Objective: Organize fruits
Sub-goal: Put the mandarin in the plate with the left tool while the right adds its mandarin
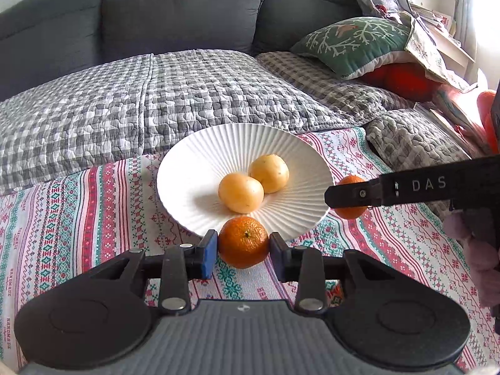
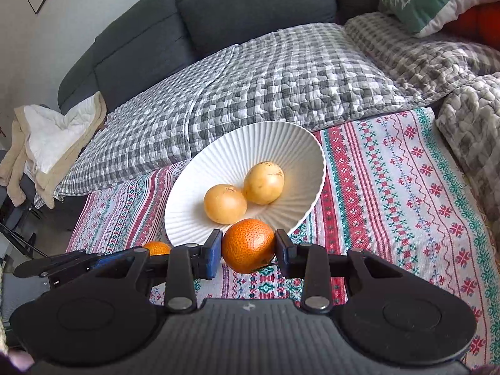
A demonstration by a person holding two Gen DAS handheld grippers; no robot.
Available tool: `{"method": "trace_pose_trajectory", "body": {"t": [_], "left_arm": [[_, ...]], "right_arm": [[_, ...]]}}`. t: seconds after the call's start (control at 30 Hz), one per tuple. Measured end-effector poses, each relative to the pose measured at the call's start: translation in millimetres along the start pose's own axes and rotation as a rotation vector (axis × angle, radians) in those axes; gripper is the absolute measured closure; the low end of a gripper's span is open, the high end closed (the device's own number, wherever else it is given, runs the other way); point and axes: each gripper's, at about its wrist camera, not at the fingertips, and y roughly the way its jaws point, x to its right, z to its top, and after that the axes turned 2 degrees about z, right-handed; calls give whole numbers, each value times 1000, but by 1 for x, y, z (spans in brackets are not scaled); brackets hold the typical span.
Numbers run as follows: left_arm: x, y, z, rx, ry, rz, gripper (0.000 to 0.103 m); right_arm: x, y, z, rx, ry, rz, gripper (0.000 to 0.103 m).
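**Two tangerines gripped beside a ribbed white plate**

The ribbed white plate (image 1: 187,168) sat on the patterned tablecloth (image 1: 93,200) and held two yellow fruits (image 1: 240,192), touching each other near its middle. Just outside the plate's near rim, one tangerine (image 1: 243,241) lay between the pads of the left gripper (image 1: 243,250), whose jaws had closed to the fruit's width and pressed both its sides. In the right wrist view a second tangerine (image 2: 248,245) sat the same way in the right gripper (image 2: 248,250), pinched on both sides at the plate's near edge.

The right gripper's dark finger crossed in front of its fruit in the left view. Behind the table stood a grey sofa (image 1: 187,9) under a checked quilt (image 1: 156,93), with a green cushion (image 1: 353,42) to the right.
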Motion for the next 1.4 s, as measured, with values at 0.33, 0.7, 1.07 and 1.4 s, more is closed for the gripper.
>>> {"method": "trace_pose_trajectory", "body": {"t": [0.33, 0.7, 1.07, 1.4], "left_arm": [[-10, 50, 45, -1, -27, 19, 79], [-19, 89, 66, -14, -158, 32, 81], [-16, 110, 71, -59, -154, 58, 81], [-17, 95, 67, -41, -130, 70, 50]], "right_arm": [[0, 31, 3, 20, -98, -28, 70], [-5, 48, 2, 28, -160, -43, 70], [-7, 55, 2, 51, -173, -58, 67], [-9, 40, 5, 67, -143, -48, 36]]}}
